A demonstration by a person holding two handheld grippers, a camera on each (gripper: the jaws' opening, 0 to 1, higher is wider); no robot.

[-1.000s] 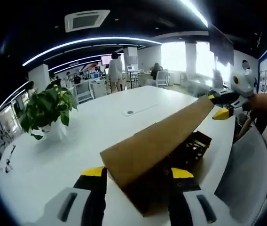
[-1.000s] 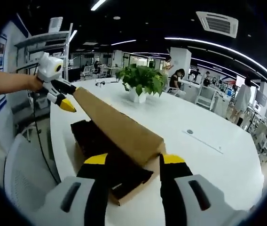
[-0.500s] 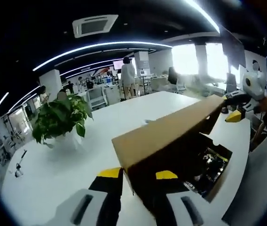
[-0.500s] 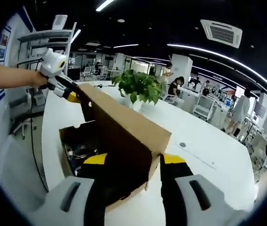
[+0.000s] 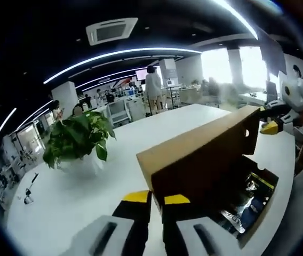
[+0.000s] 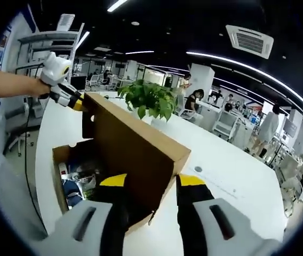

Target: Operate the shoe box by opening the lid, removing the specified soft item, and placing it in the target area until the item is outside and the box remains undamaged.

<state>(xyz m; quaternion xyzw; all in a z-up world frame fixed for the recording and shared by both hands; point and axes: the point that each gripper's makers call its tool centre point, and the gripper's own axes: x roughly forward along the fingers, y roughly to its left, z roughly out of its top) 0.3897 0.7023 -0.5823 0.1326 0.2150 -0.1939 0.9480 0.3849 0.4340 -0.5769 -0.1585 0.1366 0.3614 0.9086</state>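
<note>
In the left gripper view, the lid [image 5: 194, 160] has swung up higher than it was a second ago. Then it lay low and slanted over the box; now it stands nearly upright. The left gripper [image 5: 157, 200] sits at the near corner of the lid. Its yellow tips have come much closer together, with just a thin gap between them. They look pinched on the lid's edge, but I cannot tell for sure that they squeeze it. The right gripper [image 5: 271, 127] is far off at the other end of the lid, touching that corner. The box [image 5: 261, 213] is open on the white tabletop [image 5: 87, 197]. Inside it are dark things and some blue and yellow bits. A green plant [image 5: 79, 140] stands well apart from the box.

In the right gripper view, the lid [image 6: 135, 154] is also raised more than before, and more of the inside shows. The right gripper [image 6: 147, 181] has its two tips apart, one on each side of the lid's near end. The lid wall sits between them. I cannot tell if they press it. The left gripper [image 6: 76, 102] touches the far corner.

So the opening step is almost done. The soft thing [image 6: 79, 184] is still inside the box, mixed with other stuff. Taking it out and putting it down on the tabletop is still left. The box looks unhurt.
</note>
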